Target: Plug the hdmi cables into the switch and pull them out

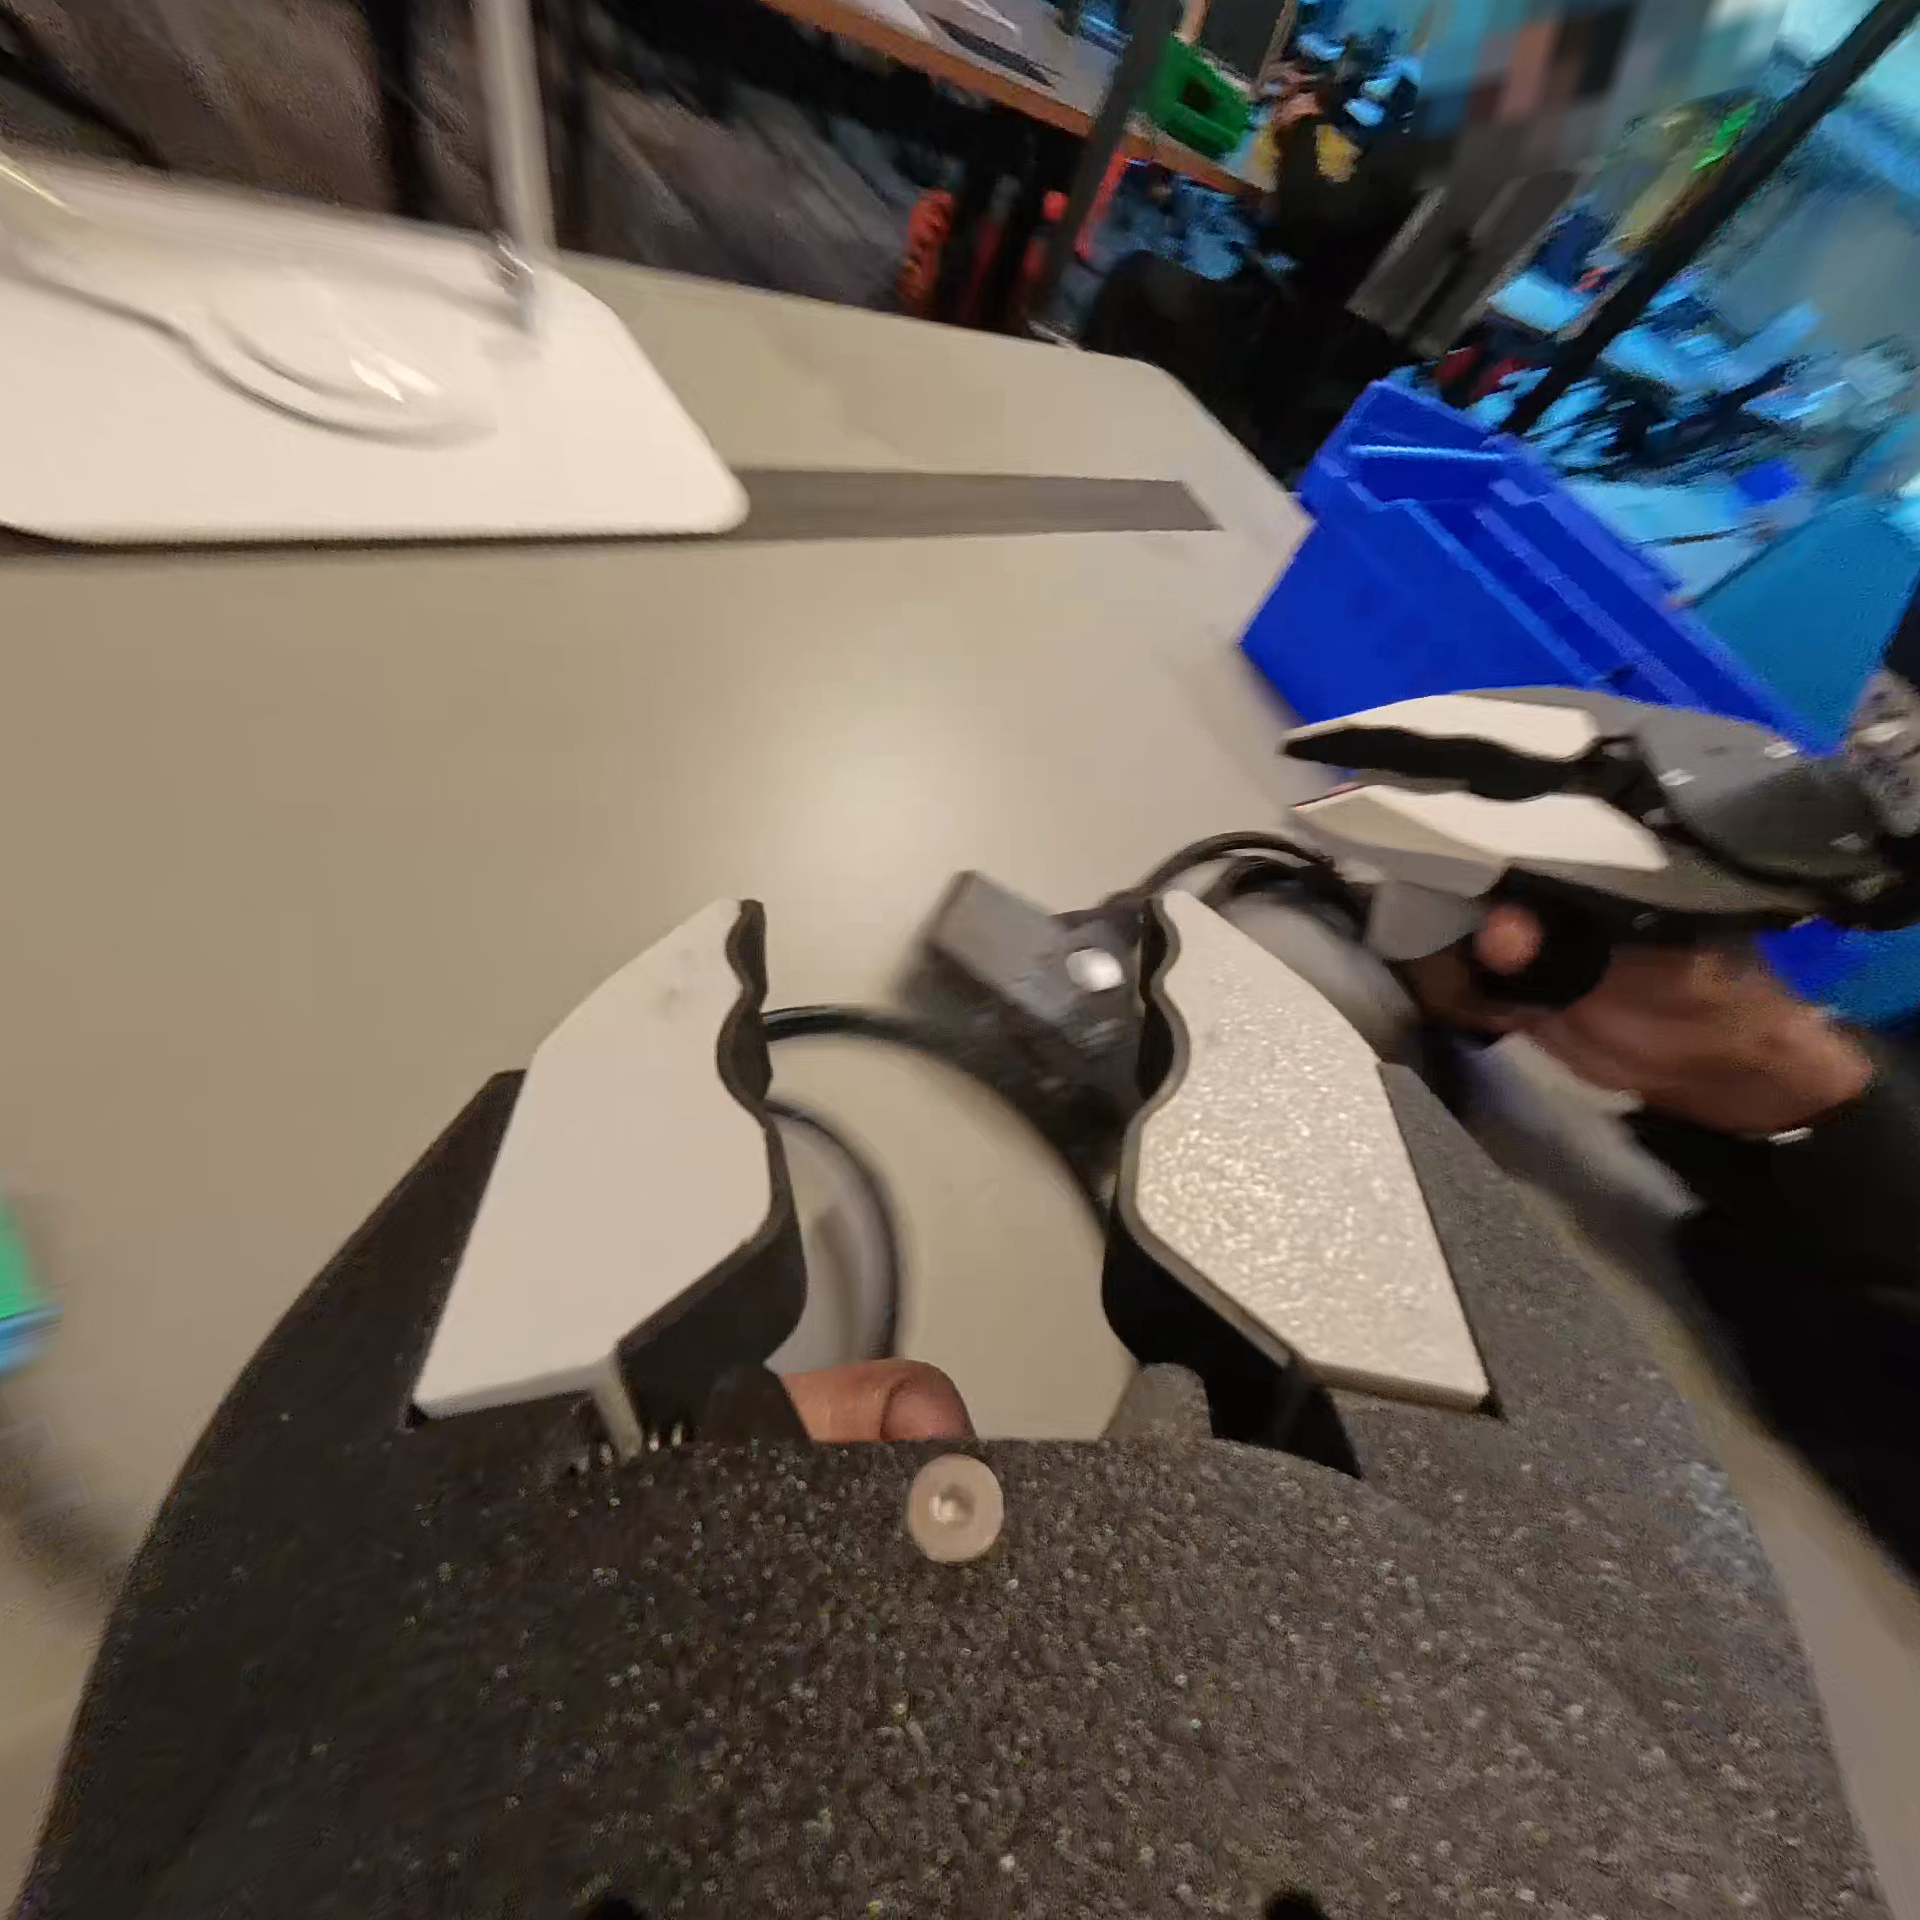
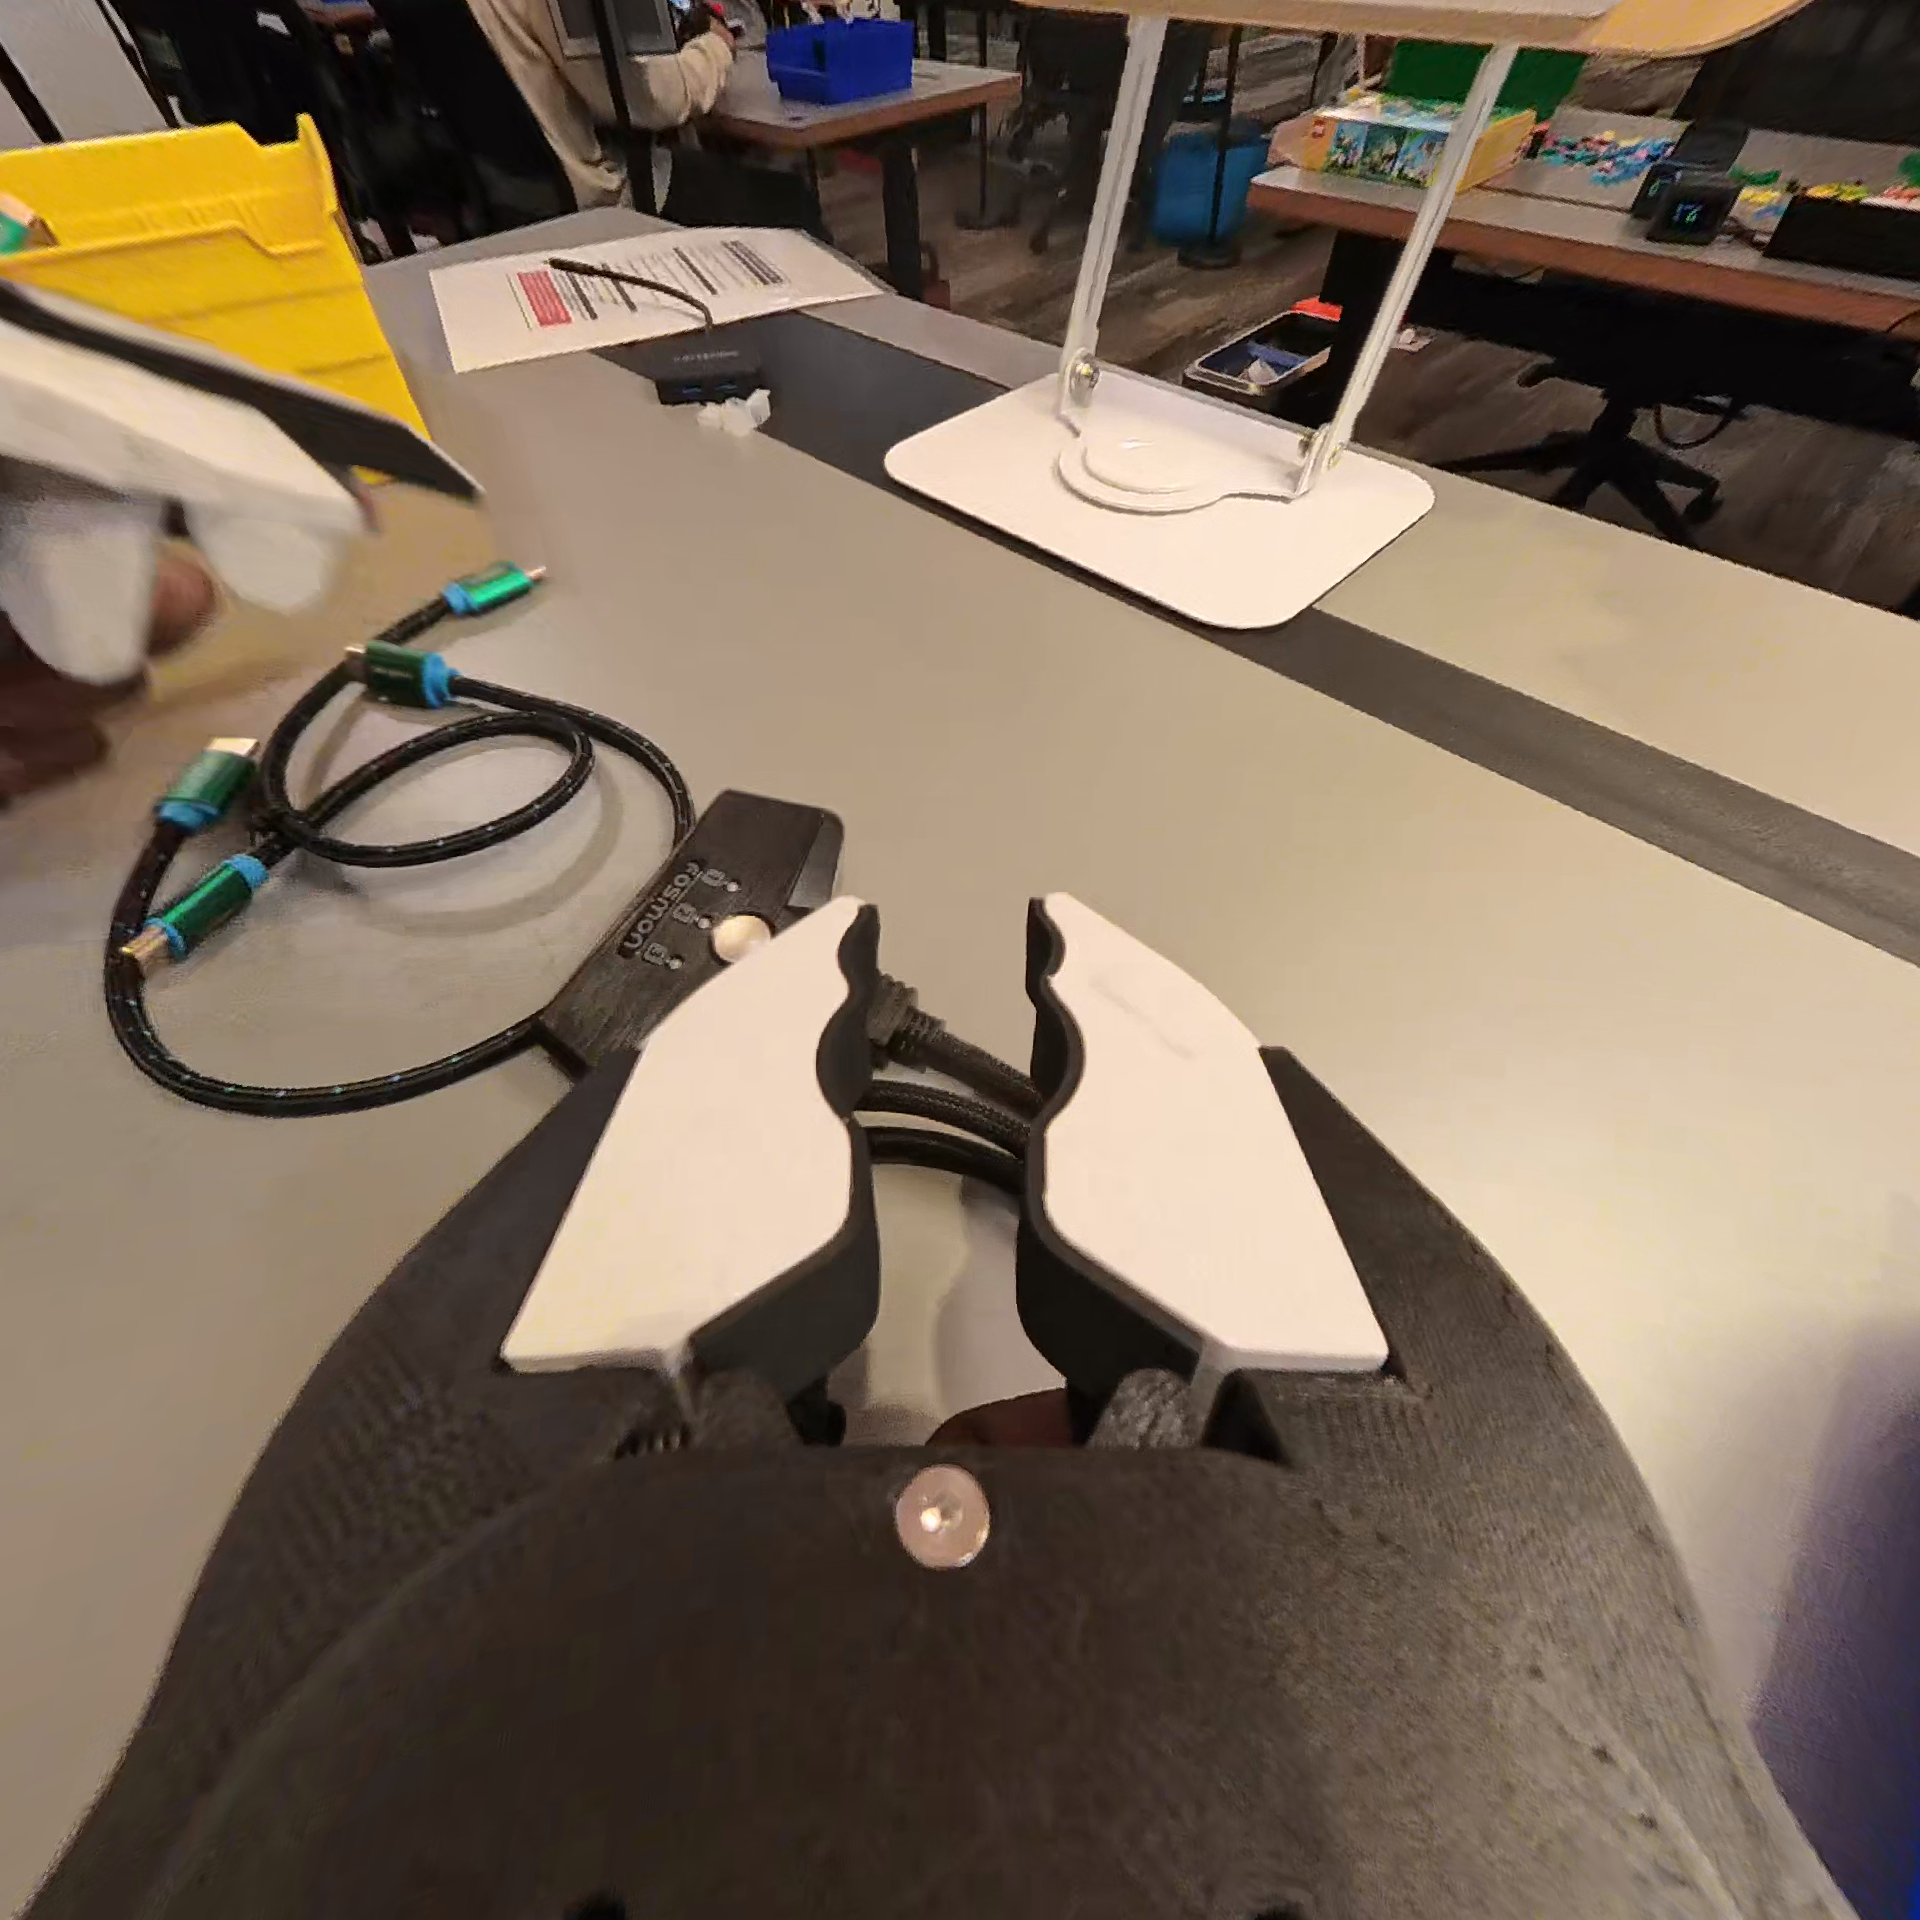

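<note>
A black HDMI switch [image 2: 707,914] with a silver button lies on the grey table [image 2: 1039,727]. Two black braided HDMI cables [image 2: 416,769] with green plugs lie loose to its left, none plugged in. My right gripper [image 2: 951,914] is narrowly open just right of the switch, over the switch's own black lead [image 2: 935,1091], which crosses under the fingers. My left gripper [image 1: 951,914] is wide open and empty, with the blurred switch [image 1: 1023,966] just beyond its right fingertip. The right gripper [image 1: 1304,784] shows at the right of the left wrist view.
A white lamp base [image 2: 1247,540] stands behind the work area. A yellow bin [image 2: 208,260], a paper sheet [image 2: 644,281] and a small black hub [image 2: 707,369] are at the far left. A blue bin [image 1: 1455,582] sits beyond the table's edge. About 8 cm separates my right fingertips from the black HDMI switch [image 2: 707,914]. My left wrist view [image 1: 1068,985] looks at it from another angle.
</note>
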`<action>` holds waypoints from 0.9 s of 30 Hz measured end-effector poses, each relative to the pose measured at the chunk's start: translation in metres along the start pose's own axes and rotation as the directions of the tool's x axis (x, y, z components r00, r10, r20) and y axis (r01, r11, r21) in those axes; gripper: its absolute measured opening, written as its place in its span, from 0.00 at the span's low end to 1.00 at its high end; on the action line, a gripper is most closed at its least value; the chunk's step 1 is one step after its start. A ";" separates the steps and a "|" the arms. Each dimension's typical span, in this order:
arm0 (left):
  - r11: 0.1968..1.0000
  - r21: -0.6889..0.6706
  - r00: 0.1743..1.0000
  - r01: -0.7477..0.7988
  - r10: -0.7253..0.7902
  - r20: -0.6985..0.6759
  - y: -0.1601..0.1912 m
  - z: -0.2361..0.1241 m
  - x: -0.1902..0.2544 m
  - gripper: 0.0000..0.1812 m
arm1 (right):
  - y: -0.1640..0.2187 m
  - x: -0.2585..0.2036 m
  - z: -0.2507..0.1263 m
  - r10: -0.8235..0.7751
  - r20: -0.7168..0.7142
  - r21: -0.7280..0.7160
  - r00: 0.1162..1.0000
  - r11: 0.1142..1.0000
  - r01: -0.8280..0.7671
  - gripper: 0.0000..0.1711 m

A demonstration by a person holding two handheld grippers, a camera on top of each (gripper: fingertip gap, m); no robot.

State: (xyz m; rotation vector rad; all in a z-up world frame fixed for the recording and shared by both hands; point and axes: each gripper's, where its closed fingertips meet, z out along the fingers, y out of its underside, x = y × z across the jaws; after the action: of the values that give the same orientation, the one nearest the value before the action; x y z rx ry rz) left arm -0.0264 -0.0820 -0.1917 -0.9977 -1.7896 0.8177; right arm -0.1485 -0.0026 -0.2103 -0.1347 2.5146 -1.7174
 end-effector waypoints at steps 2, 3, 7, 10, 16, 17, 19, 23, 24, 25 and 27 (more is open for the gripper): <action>0.983 -0.009 0.966 -0.182 0.180 0.183 -0.013 -0.047 -0.046 0.39 | 0.000 -0.003 0.001 -0.013 0.004 -0.007 1.000 1.000 0.013 0.16; 0.954 -0.062 0.893 -0.295 0.298 0.337 -0.020 -0.077 -0.082 0.39 | 0.000 -0.004 0.002 -0.019 0.007 -0.009 1.000 1.000 0.019 0.16; 0.795 -0.482 0.450 -0.369 0.606 0.655 -0.029 -0.201 -0.211 0.36 | 0.000 -0.009 0.004 -0.022 0.017 -0.012 1.000 1.000 0.022 0.16; 0.723 -0.646 0.473 -0.244 0.670 0.572 -0.005 -0.225 -0.245 0.30 | -0.001 -0.010 0.005 -0.028 0.013 -0.015 1.000 0.999 0.028 0.16; 0.709 -0.699 0.467 -0.091 0.650 0.599 -0.003 -0.229 -0.275 0.09 | -0.005 -0.012 0.003 -0.066 -0.016 -0.005 0.998 0.998 0.066 0.16; 0.732 -0.679 0.485 -0.056 0.615 0.622 -0.004 -0.229 -0.278 0.08 | -0.006 -0.013 0.003 -0.068 -0.016 -0.002 0.998 0.998 0.068 0.16; 0.779 -0.627 0.512 0.014 0.533 0.674 -0.007 -0.230 -0.286 0.07 | -0.006 -0.015 0.003 -0.076 -0.016 -0.003 0.997 0.997 0.076 0.16; 0.844 -0.526 0.502 0.105 0.411 0.761 -0.012 -0.233 -0.304 0.06 | -0.005 -0.017 0.003 -0.103 -0.014 -0.013 0.995 0.995 0.103 0.16; 0.848 -0.519 0.490 0.108 0.409 0.770 -0.014 -0.233 -0.307 0.07 | -0.004 -0.017 0.002 -0.108 -0.014 -0.014 0.994 0.994 0.108 0.16; 0.861 -0.502 0.472 0.088 0.408 0.782 -0.020 -0.233 -0.308 0.10 | -0.005 -0.017 0.002 -0.111 -0.013 -0.015 0.994 0.994 0.111 0.16; 0.877 -0.480 0.426 -0.016 0.440 0.790 -0.038 -0.228 -0.297 0.19 | -0.005 -0.017 0.001 -0.114 -0.012 -0.013 0.993 0.993 0.114 0.16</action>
State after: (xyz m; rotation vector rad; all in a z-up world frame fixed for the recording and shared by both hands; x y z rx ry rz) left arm 0.2518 -0.3357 -0.1888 -1.2140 -2.8840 1.3567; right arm -0.1311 -0.0034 -0.2052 -0.2743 2.5740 -1.7479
